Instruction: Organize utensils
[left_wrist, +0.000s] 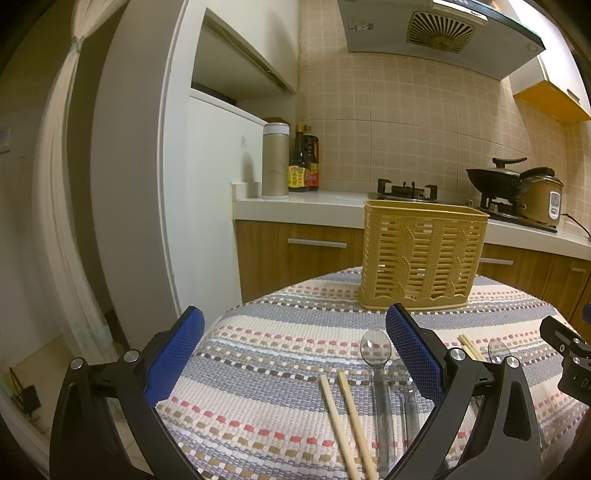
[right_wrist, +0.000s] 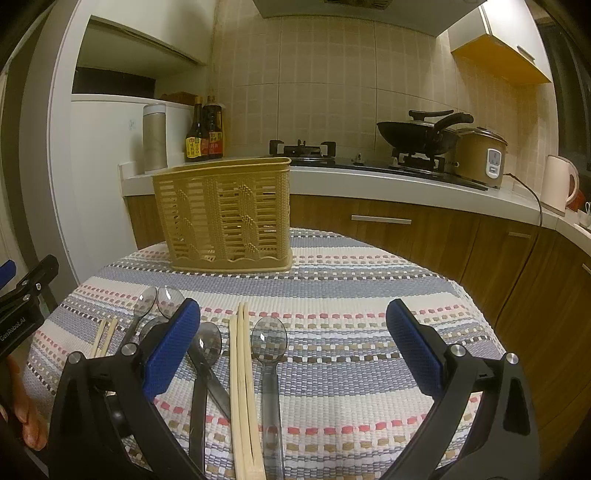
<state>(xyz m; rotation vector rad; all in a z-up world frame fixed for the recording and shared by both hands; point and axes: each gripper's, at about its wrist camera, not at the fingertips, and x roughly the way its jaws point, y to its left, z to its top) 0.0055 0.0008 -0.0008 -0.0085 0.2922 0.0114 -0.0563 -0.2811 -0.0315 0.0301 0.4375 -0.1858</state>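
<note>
Both claws, left claw (left_wrist: 295, 332) and right claw (right_wrist: 293, 325), are spread wide and empty. Chopsticks (right_wrist: 242, 387) and spoons (right_wrist: 269, 343) lie near; one piece should be pinched mid-handle, then dropped into the far basket (right_wrist: 225, 214).

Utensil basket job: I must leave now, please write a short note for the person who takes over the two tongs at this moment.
Left tongs: open, empty, hovering over the left pair of chopsticks and clear spoons.
Right tongs: open, empty, over the other chopstick pair and a clear spoon.
Basket: upright at the far side of the striped cloth; nothing shows through its slats.
Done: nothing yet, all utensils lie flat on the cloth.
Left: move both chopstick pairs and every spoon into the basket.
</note>
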